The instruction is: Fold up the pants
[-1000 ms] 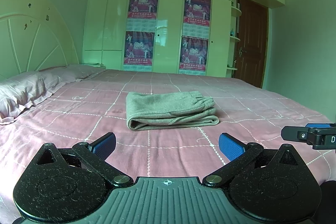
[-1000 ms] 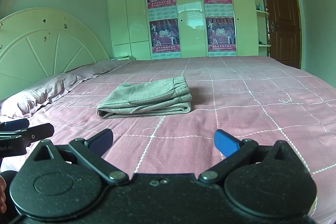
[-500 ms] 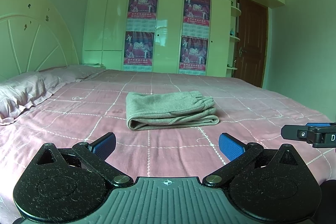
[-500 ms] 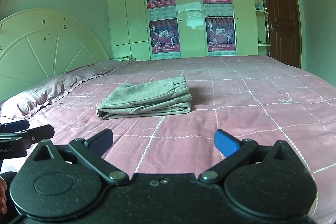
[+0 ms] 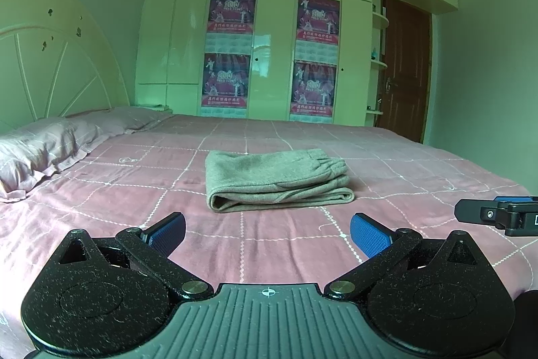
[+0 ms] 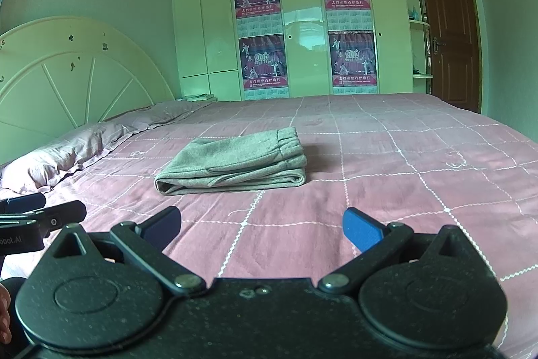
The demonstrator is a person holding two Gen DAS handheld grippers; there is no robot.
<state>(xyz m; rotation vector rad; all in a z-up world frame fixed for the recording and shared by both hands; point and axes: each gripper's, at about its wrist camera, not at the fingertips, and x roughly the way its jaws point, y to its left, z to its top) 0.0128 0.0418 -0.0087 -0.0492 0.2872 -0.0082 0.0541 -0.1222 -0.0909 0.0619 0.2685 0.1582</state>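
The grey pants (image 5: 275, 179) lie folded into a compact stack in the middle of the pink checked bed (image 5: 134, 190), waistband to the right. They also show in the right wrist view (image 6: 235, 162). My left gripper (image 5: 267, 232) is open and empty, held low over the bed, short of the pants. My right gripper (image 6: 260, 226) is open and empty, also short of the pants. The right gripper's tip shows at the right edge of the left wrist view (image 5: 497, 214). The left gripper's tip shows at the left edge of the right wrist view (image 6: 40, 214).
Pillows (image 5: 43, 150) lie at the left by the cream headboard (image 5: 50, 56). A white wardrobe with posters (image 5: 269, 49) stands behind the bed, and a brown door (image 5: 403, 69) is at the back right.
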